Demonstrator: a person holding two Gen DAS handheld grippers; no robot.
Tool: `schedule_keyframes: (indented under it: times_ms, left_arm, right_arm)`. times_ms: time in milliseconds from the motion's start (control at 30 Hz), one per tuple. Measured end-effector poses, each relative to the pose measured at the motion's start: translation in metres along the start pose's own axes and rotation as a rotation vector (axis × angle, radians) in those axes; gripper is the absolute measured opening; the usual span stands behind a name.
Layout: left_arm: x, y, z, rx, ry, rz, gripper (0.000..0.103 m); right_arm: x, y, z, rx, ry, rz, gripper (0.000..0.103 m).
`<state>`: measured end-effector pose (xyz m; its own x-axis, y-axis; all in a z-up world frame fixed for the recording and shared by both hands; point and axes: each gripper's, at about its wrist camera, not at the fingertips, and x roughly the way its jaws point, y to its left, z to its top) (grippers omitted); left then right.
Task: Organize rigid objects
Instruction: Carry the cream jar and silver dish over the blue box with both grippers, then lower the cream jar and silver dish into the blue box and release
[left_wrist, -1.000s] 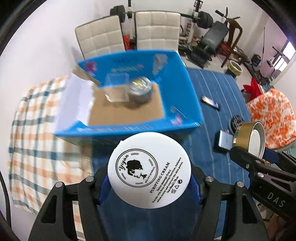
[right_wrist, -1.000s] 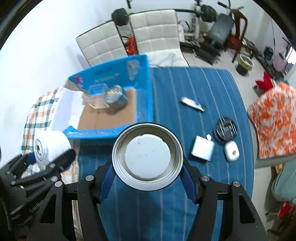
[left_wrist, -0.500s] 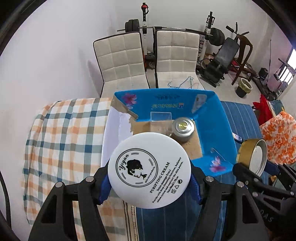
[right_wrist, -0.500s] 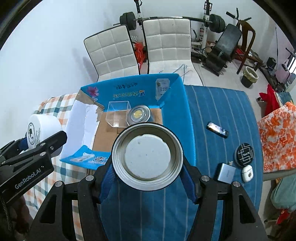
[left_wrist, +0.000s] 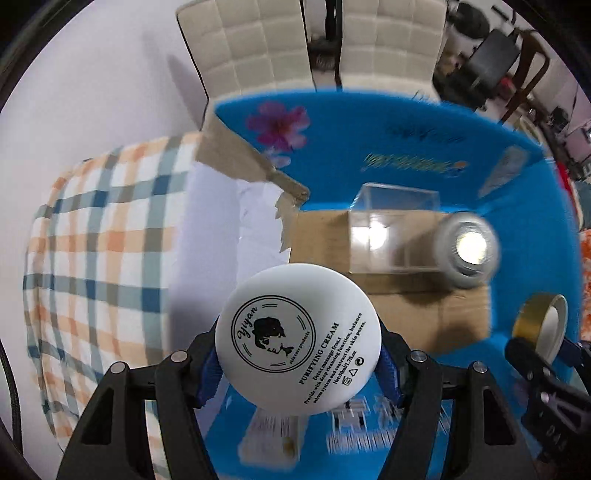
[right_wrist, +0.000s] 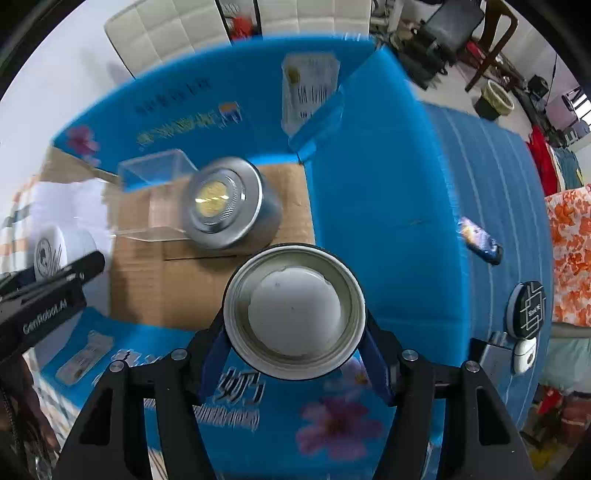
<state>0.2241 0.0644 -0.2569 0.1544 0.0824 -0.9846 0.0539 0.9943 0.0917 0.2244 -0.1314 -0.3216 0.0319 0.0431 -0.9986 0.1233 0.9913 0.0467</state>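
My left gripper (left_wrist: 298, 345) is shut on a white cream jar (left_wrist: 298, 339) with black print, held over the near left part of the open blue cardboard box (left_wrist: 424, 147). My right gripper (right_wrist: 294, 314) is shut on a gold-sided tin (right_wrist: 294, 312), bottom towards the camera, above the box's near wall (right_wrist: 384, 221). On the box's brown floor stand a clear plastic cube (left_wrist: 391, 229) and a silver round tin (left_wrist: 467, 254), seen also as the cube (right_wrist: 155, 184) and tin (right_wrist: 227, 206). Each wrist view shows the other gripper (left_wrist: 539, 365) (right_wrist: 48, 295) at its edge.
The box sits on a table with a blue striped cloth (right_wrist: 491, 177) and a checked cloth (left_wrist: 99, 240). To the right on the cloth lie a small dark device (right_wrist: 480, 240), a black round disc (right_wrist: 528, 310) and a white earbud case (right_wrist: 524, 354). Two white chairs (left_wrist: 306, 40) stand behind.
Both grippers have come forward and down with their jars, from in front of the box to over its opening. The box and its contents now fill both views. The grips have not changed.
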Motion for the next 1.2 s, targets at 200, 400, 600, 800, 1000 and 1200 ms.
schedule_keyframes:
  times_ms: [200, 400, 600, 800, 1000, 1200]
  left_arm:
    - [0.036, -0.014, 0.022, 0.088, 0.036, 0.038, 0.066]
    - [0.049, -0.021, 0.028, 0.112, 0.077, -0.008, 0.066]
    - [0.062, -0.018, 0.024, 0.095, 0.114, -0.056, 0.066]
    - [0.065, -0.011, 0.020, 0.065, 0.176, -0.094, 0.066]
    - [0.068, 0.001, 0.007, 0.033, 0.265, -0.154, 0.067]
    - [0.057, -0.002, -0.003, 0.039, 0.255, -0.176, 0.090]
  right_arm:
    - [0.035, 0.008, 0.017, -0.024, 0.076, -0.023, 0.067]
    - [0.053, 0.008, 0.027, -0.019, 0.122, -0.003, 0.067]
    - [0.066, 0.009, 0.032, -0.003, 0.160, 0.014, 0.067]
    - [0.067, 0.000, 0.038, 0.023, 0.182, 0.076, 0.068]
    - [0.062, -0.009, 0.033, 0.005, 0.205, 0.146, 0.083]
    - [0.051, -0.011, 0.024, -0.020, 0.178, 0.126, 0.091]
